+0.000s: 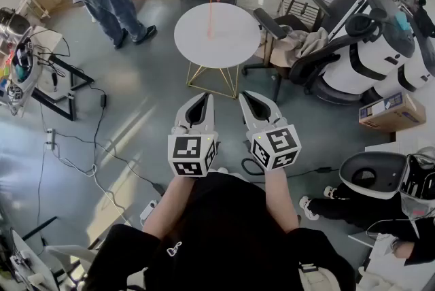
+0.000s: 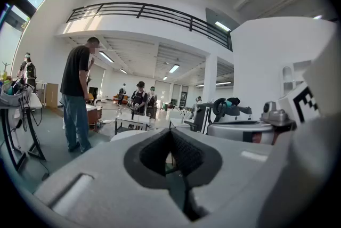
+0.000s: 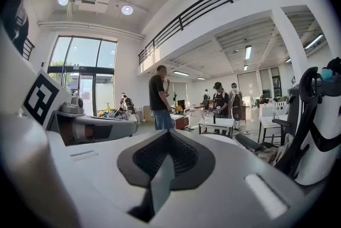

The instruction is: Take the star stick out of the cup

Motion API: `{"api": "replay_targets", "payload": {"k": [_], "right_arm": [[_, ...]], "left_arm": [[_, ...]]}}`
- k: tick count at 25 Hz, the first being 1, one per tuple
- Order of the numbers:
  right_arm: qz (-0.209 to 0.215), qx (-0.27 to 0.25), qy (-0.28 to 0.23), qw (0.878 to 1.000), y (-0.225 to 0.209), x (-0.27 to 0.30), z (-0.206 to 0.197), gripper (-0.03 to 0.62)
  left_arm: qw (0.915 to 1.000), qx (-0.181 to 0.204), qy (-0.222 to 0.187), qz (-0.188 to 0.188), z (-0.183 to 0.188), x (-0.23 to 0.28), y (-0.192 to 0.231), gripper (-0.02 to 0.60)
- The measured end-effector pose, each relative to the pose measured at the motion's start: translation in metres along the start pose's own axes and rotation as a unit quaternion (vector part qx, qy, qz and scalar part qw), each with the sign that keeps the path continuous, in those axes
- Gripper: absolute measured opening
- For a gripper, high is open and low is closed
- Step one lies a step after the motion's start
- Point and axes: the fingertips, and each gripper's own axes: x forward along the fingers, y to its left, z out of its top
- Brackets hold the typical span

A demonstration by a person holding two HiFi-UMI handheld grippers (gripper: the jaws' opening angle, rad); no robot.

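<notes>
Only approaching, holding left gripper (image 1: 202,98) and right gripper (image 1: 247,96) pressed together and empty, well short of the round bench (image 1: 231,38) with the star stick (image 1: 210,14) standing upright on it, next likely calling for stepping closer and spreading one gripper

No readable text, label or number anywhere.

A round white table (image 1: 234,45) stands on thin gold wire legs (image 1: 213,82) on the grey floor (image 1: 136,113), well ahead of the person. Near the middle of its top sits a pale cup (image 1: 209,32), hard to make out, with a pink stick (image 1: 210,14) standing upright in it. Black cables (image 1: 95,140) trail over the floor to the table's left, near a dark stand's feet.
</notes>
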Motion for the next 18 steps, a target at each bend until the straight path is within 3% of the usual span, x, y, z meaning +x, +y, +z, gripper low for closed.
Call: {"api": "replay_targets", "payload": {"k": [4, 18], "right_arm": [[0.010, 0.004, -0.019, 1.000, -0.005, -0.004, 0.003, 0.005], [0.030, 0.015, -0.010, 0.999, -0.021, 0.008, -0.006, 0.005]], "left_arm": [[1.0000, -0.002, 0.001, 0.001, -0.002, 0.005, -0.005, 0.002], [0.9997, -0.012, 0.004, 0.019, -0.008, 0.018, -0.002, 0.002]]}}
